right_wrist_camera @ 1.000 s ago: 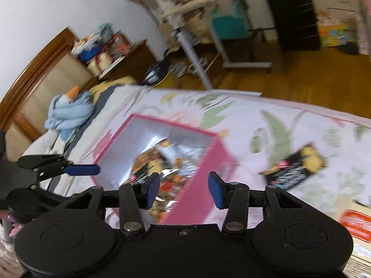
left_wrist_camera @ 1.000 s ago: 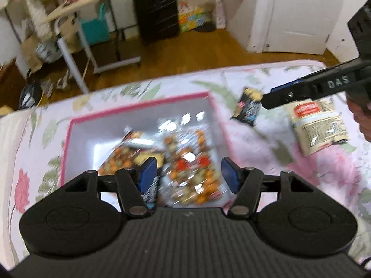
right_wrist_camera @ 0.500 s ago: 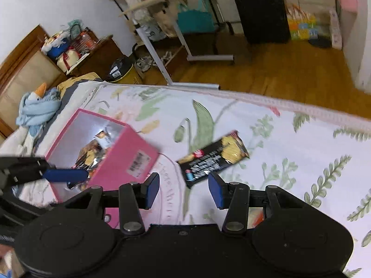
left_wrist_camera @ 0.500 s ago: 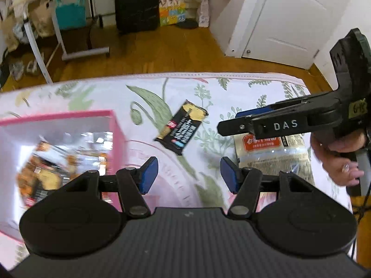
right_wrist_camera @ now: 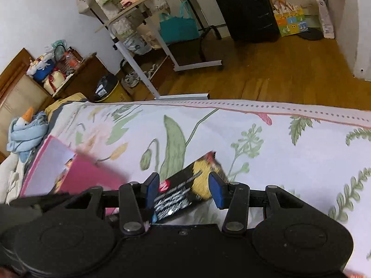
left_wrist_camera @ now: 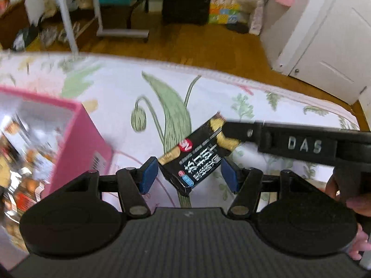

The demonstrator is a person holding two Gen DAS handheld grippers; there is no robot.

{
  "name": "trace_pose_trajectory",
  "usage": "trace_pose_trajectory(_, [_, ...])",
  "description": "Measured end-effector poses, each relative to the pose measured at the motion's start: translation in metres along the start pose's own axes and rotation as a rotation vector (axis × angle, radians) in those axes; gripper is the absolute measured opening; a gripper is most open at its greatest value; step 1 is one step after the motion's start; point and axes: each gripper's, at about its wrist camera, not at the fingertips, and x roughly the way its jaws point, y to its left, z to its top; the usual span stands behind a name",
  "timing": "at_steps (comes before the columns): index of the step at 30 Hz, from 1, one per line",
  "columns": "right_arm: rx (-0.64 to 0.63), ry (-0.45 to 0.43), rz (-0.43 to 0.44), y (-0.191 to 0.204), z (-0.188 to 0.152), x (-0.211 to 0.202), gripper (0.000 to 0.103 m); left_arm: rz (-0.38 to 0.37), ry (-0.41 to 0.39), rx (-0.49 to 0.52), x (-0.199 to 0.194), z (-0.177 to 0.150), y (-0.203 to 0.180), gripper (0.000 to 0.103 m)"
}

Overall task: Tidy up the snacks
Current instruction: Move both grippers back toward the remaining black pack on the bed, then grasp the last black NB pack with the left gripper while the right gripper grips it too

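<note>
Snack packet [left_wrist_camera: 199, 159] partly hidden by jaws

Pink box [left_wrist_camera: 76, 143]: left part cut off by the frame edge in the left wrist view, contents motion-blurred, can't tell individual packs. In the right wrist view the box [right_wrist_camera: 92, 173] is smeared and its near side sits behind the gripper body. Black snack pack [left_wrist_camera: 197, 159]: far end covered by the right gripper [left_wrist_camera: 234, 132] finger; pad contact unreadable. Right view: pack [right_wrist_camera: 183, 190] print blurred, lower end hidden behind the body. Hand [left_wrist_camera: 357, 208] is mostly out of frame.
</note>
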Motion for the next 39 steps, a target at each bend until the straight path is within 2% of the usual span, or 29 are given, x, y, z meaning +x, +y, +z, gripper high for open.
trace_pose_trajectory(3, [-0.008, 0.023, -0.052, -0.004, 0.007, 0.02, 0.052, -0.018, 0.063, -0.097, 0.023, 0.001, 0.012, 0.059])
trace_pose_trajectory(5, [-0.025, 0.038, -0.082, -0.003, 0.011, 0.033, 0.052, -0.014, 0.075, -0.128, 0.033, 0.001, 0.018, 0.059])
trace_pose_trajectory(9, [-0.031, 0.059, -0.088, -0.002, 0.01, 0.049, 0.052, -0.029, 0.039, -0.178, 0.042, -0.001, 0.029, 0.057])
trace_pose_trajectory(12, [-0.029, 0.081, -0.125, 0.003, 0.003, 0.045, 0.043, -0.067, 0.013, -0.22, 0.043, -0.01, 0.043, 0.05])
trace_pose_trajectory(14, [0.02, 0.108, -0.13, 0.002, -0.001, 0.038, 0.04, -0.077, 0.003, -0.198, 0.04, -0.013, 0.043, 0.046])
trace_pose_trajectory(18, [0.098, 0.134, -0.128, -0.006, -0.013, 0.021, 0.036, -0.105, 0.043, -0.208, 0.036, -0.013, 0.044, 0.04])
trace_pose_trajectory(22, [0.144, 0.144, -0.107, -0.003, -0.029, 0.001, 0.036, -0.094, 0.046, -0.142, 0.019, -0.017, 0.037, 0.04])
trace_pose_trajectory(27, [0.211, 0.147, -0.096, 0.007, -0.05, -0.024, 0.041, -0.06, 0.041, -0.02, -0.016, -0.028, 0.017, 0.039])
trace_pose_trajectory(30, [0.241, 0.141, -0.099, 0.015, -0.062, -0.041, 0.046, -0.081, 0.075, 0.004, -0.035, -0.037, 0.015, 0.04])
trace_pose_trajectory(32, [0.248, 0.147, -0.096, 0.022, -0.069, -0.053, 0.048, -0.09, 0.067, 0.019, -0.051, -0.046, 0.013, 0.04])
trace_pose_trajectory(35, [0.227, 0.15, -0.094, 0.037, -0.078, -0.071, 0.051, -0.104, 0.047, 0.05, -0.074, -0.058, 0.012, 0.04])
trace_pose_trajectory(39, [0.202, 0.181, -0.094, 0.058, -0.092, -0.09, 0.054, -0.154, 0.084, 0.048, -0.098, -0.071, 0.023, 0.04])
